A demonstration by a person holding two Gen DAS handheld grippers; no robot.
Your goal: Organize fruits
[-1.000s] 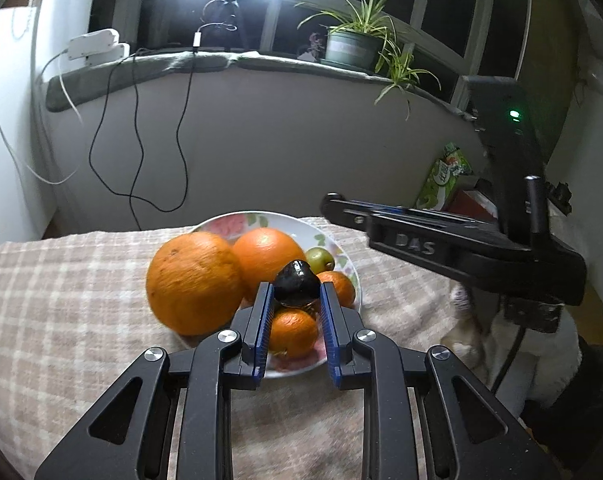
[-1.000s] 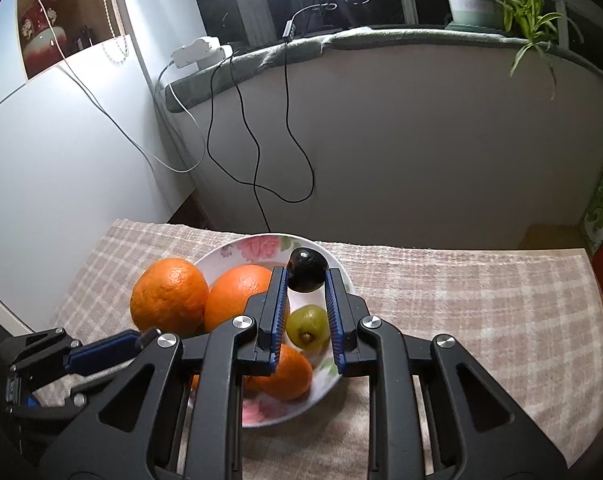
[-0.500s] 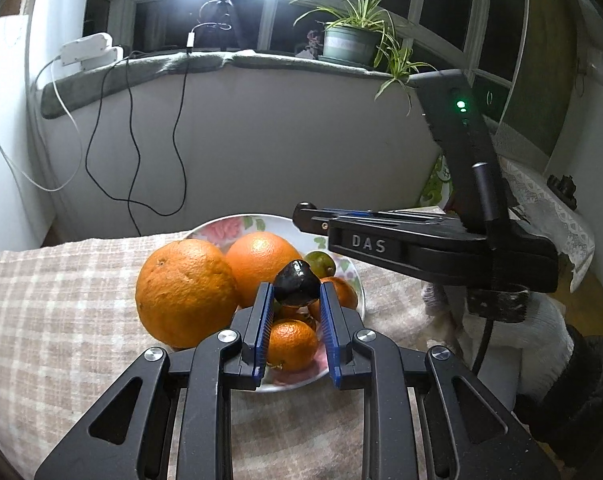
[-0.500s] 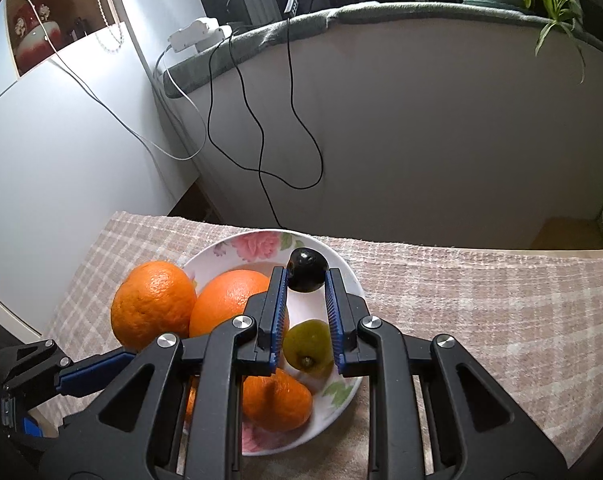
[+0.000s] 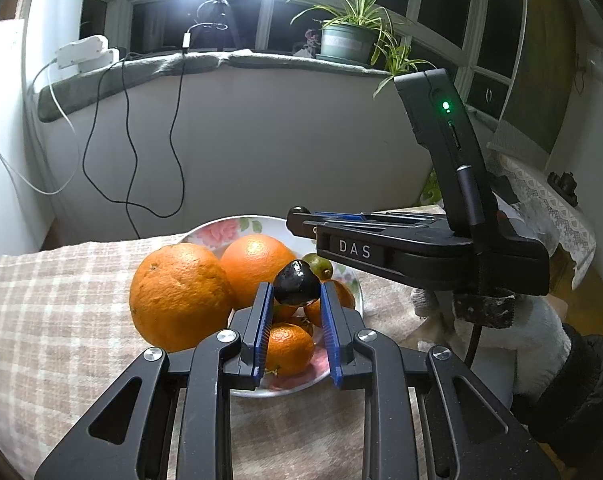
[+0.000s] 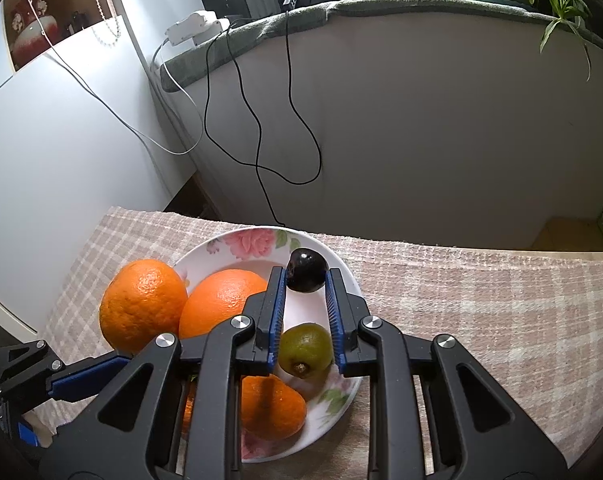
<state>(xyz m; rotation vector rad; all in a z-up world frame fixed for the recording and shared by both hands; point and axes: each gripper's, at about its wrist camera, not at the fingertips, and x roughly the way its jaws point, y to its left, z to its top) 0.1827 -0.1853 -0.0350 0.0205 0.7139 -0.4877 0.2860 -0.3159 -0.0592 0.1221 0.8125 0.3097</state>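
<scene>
A flowered white plate [image 5: 221,231] [image 6: 257,240] sits on the checked cloth. It holds an orange [image 5: 257,262] [image 6: 221,300], a green fruit [image 5: 321,265] [image 6: 306,350] and small tangerines [image 5: 289,350] [image 6: 271,406]. A bigger orange [image 5: 179,296] [image 6: 143,304] lies against the plate's left rim. My left gripper [image 5: 296,286] is shut on a small dark fruit [image 5: 295,280], above the plate's near side. My right gripper [image 6: 305,274] [image 5: 301,218] is shut on a second dark fruit [image 6: 306,276], over the plate's far side. One of the left gripper's fingers [image 6: 85,372] shows at the lower left.
The checked tablecloth [image 6: 481,312] stretches right of the plate to the table's edge. A pale wall with hanging black cables [image 6: 257,128] stands close behind the table. A potted plant [image 5: 347,40] sits on the sill. A person's gloved hand and dark sleeve [image 5: 549,340] hold the right gripper.
In the left wrist view the right gripper has slid left, over the plate. In the right wrist view the plate has come nearer. Both grippers keep their dark fruits.
</scene>
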